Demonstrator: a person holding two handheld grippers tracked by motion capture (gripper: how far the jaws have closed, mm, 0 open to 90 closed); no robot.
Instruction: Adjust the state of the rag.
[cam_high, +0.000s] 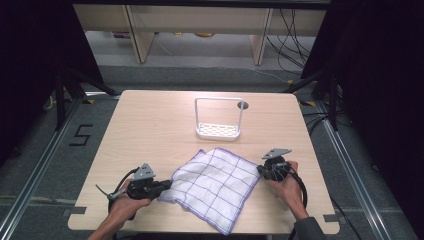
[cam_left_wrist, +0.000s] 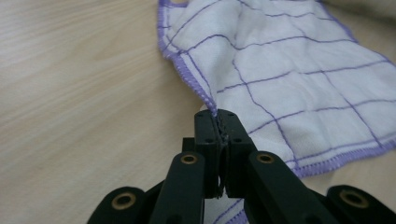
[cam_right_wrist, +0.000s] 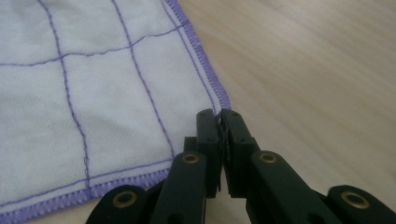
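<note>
A white cloth (cam_high: 215, 187) with a purple grid and purple hem lies mostly flat on the wooden table (cam_high: 150, 125), near its front edge. My left gripper (cam_high: 167, 185) is at the cloth's left corner. In the left gripper view the jaws (cam_left_wrist: 217, 116) are shut with the hem of the cloth (cam_left_wrist: 289, 70) pinched between the pads. My right gripper (cam_high: 260, 170) is at the cloth's right corner. In the right gripper view it (cam_right_wrist: 219, 114) is shut on the corner of the cloth (cam_right_wrist: 93, 84), with a sliver of fabric between the pads.
A white wire rack (cam_high: 218, 131) with a perforated base stands upright behind the cloth, mid-table. A small round hole (cam_high: 243, 105) in the tabletop sits just behind it. Bare wood lies left of the rack and along the back. Dark frames and cables flank the table.
</note>
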